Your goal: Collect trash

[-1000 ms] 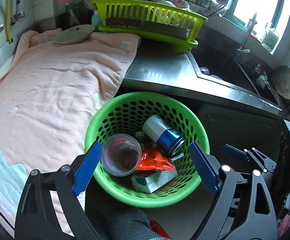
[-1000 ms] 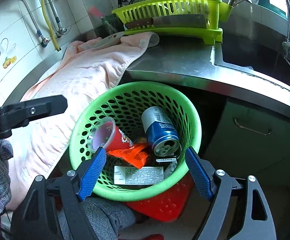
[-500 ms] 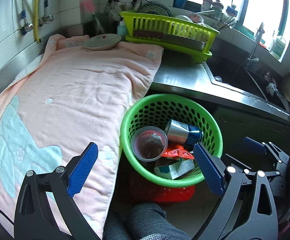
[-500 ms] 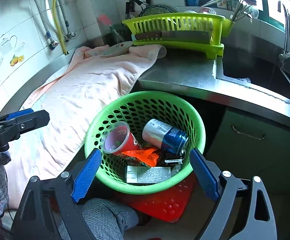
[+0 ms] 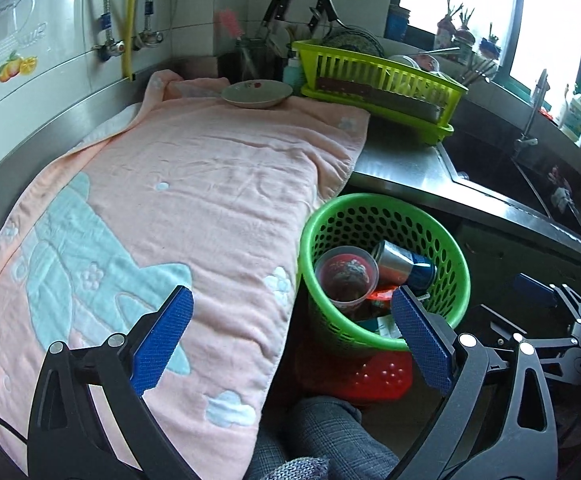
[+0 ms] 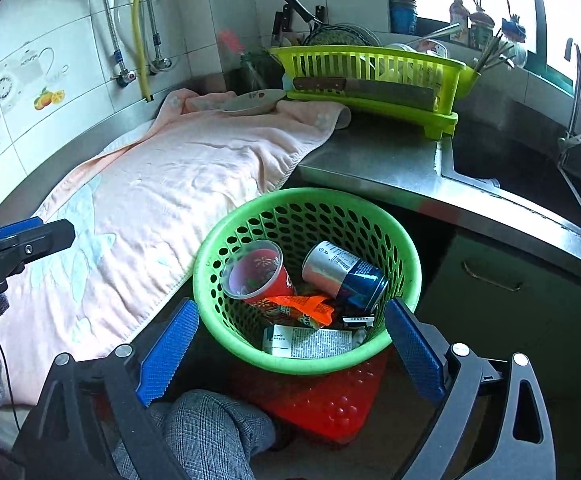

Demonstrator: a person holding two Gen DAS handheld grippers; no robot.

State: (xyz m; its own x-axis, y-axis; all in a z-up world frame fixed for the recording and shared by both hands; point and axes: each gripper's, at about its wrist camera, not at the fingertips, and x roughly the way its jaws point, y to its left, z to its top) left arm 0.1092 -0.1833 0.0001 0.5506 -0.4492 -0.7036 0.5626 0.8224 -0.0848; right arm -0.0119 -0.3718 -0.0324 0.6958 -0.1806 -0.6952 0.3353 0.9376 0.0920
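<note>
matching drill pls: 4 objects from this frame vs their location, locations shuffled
Things:
1. blue can
2. plate
3. dish rack
4. red stool

Places:
A. under the green basket
B. on the bare steel counter next to the sink
C. lying on its side inside the green basket
D. on the far end of the pink towel

Pairs: 1-C, 2-D, 3-B, 4-A

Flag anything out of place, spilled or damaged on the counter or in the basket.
Nothing is spilled or damaged. One oddity: a white floral dish sits on the pink towel beside the lime drying rack. Trash lies inside the green perforated basket.
</note>
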